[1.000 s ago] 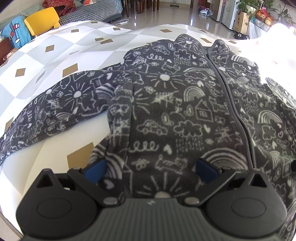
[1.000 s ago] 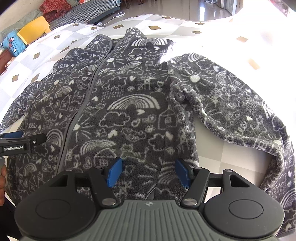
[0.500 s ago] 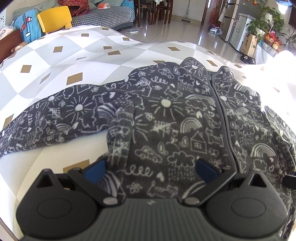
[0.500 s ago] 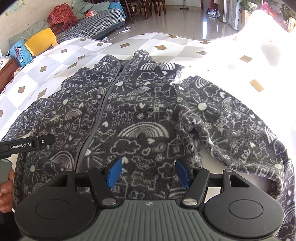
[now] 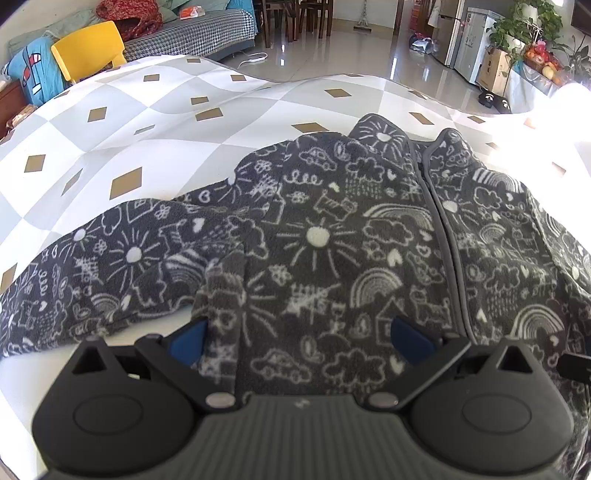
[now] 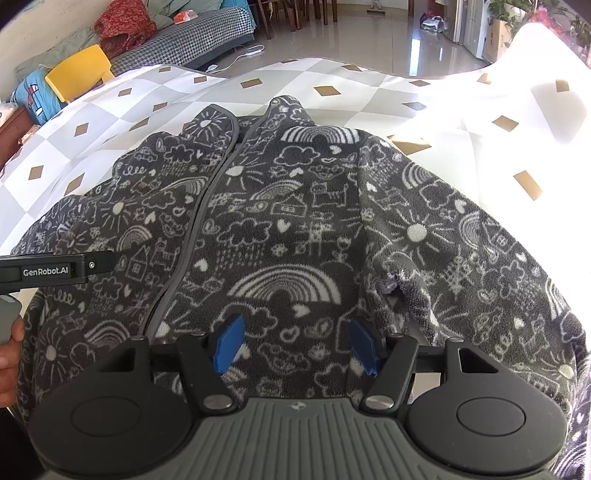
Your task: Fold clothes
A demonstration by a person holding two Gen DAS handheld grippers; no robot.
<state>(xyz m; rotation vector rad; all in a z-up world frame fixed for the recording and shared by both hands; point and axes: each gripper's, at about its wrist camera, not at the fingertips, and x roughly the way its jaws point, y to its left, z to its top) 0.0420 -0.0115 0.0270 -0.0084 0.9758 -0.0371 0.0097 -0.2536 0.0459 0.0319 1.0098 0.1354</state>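
A dark grey fleece jacket (image 5: 317,236) with white doodles lies face up on the checked tablecloth (image 5: 147,122), zipped, collar at the far end. Its one sleeve (image 5: 110,266) stretches out to the left. My left gripper (image 5: 297,336) hovers open over the jacket's left front panel, blue pads wide apart with fabric below them. In the right wrist view the jacket (image 6: 284,236) fills the middle and its other sleeve (image 6: 480,258) drapes to the right. My right gripper (image 6: 297,345) stands open over the right front panel near a large rainbow print. The left gripper's side (image 6: 55,271) shows at the left edge.
The cloth-covered table (image 6: 110,122) extends beyond the collar and to the left. Past its far edge are a yellow chair (image 5: 88,48), a checked sofa (image 5: 207,33) and shiny floor. Strong sunlight washes out the table's right side (image 6: 535,85). A hand (image 6: 11,343) holds the left gripper.
Both grippers have travelled forward over the jacket toward the collar, so the prints and sleeves slid down in both views. Jaws kept the same width; the jacket lies as before.
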